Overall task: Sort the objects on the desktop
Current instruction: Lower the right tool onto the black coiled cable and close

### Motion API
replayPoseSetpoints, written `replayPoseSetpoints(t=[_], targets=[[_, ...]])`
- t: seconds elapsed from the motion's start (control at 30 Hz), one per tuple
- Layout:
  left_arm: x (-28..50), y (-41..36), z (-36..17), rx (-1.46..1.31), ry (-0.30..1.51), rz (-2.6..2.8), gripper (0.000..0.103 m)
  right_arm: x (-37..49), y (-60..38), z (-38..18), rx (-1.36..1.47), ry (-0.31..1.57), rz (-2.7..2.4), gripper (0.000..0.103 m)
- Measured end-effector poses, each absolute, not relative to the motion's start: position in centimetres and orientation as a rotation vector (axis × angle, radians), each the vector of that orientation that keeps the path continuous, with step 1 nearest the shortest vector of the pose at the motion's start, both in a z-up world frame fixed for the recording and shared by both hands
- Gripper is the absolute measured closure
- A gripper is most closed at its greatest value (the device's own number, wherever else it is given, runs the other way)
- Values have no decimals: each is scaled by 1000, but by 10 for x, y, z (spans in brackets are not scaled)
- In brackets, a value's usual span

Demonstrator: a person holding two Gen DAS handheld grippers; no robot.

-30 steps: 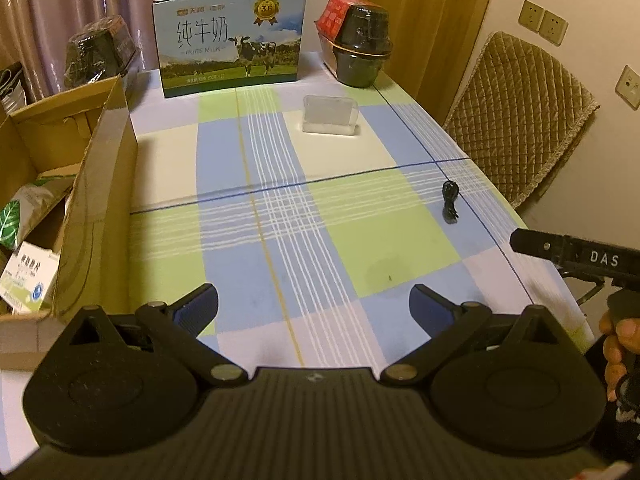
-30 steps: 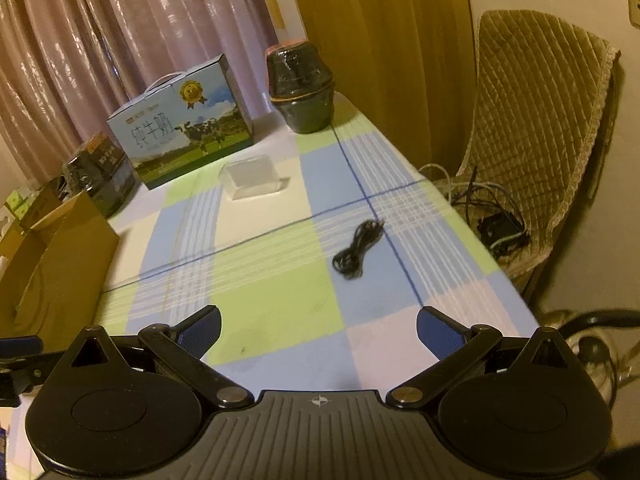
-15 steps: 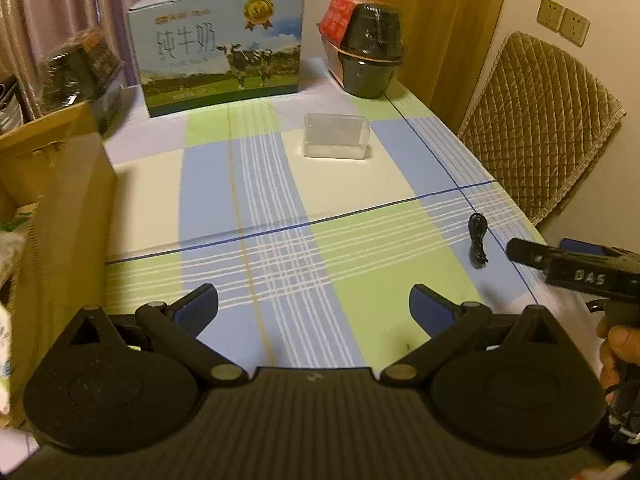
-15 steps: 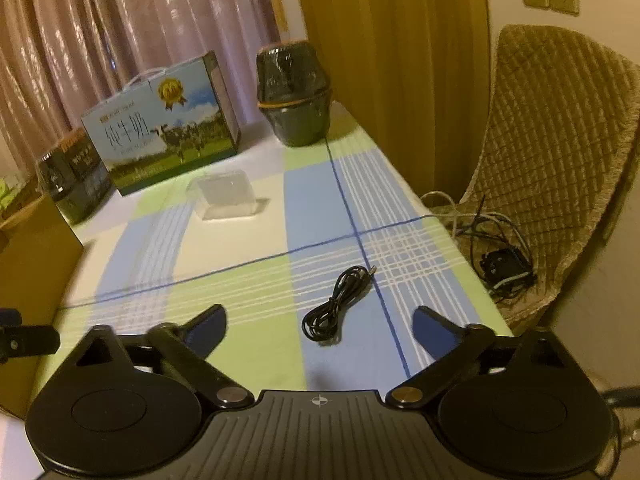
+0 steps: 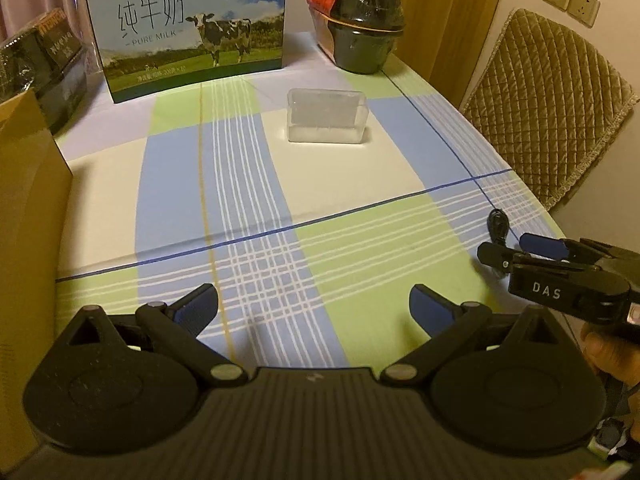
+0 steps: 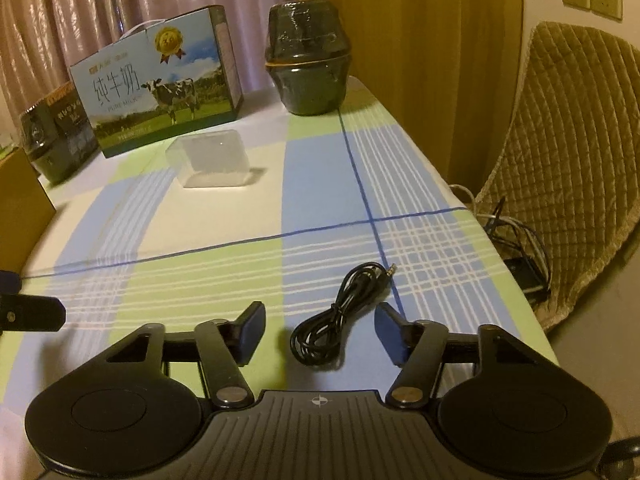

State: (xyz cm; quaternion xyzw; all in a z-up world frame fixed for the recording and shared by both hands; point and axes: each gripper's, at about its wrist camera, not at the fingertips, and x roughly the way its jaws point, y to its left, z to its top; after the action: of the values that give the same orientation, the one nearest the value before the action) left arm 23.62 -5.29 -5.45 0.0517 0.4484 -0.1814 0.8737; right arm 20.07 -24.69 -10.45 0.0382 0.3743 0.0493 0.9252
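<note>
You are closing the right gripper (image 6: 320, 330) on the cable (image 6: 340, 316), which is lying coiled on the table (image 6: 224, 216) between the half-closed jaws (pads not yet touching). The left gripper (image 5: 314, 306) is hanging open, holding nothing. Next, lower and pinch the coil.

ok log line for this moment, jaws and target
phase: approach | right gripper: jaws just closing, not touching black cable coiled between them | left gripper: jaws open, empty | clear box: untouched

We observe our black left gripper (image 5: 312, 308) spread wide; our black right gripper (image 6: 320, 332) has just been closing, pads apart.
</note>
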Motion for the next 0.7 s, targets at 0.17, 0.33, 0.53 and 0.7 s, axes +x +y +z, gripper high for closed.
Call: replayPoseSetpoints(t=[0.17, 0.33, 0.53, 0.7], targets=[[247, -55, -61, 104, 947, -384, 3, 205, -242, -113, 58, 773, 85, 56], [254, -56, -66, 109, 956, -391, 3, 203, -240, -116, 30, 753, 64, 62], [260, -58, -68, 126, 958, -400, 3, 201, -239, -118, -25, 741, 56, 84], [263, -62, -69, 140, 958, -416, 3, 202, -240, -118, -47, 741, 63, 95]])
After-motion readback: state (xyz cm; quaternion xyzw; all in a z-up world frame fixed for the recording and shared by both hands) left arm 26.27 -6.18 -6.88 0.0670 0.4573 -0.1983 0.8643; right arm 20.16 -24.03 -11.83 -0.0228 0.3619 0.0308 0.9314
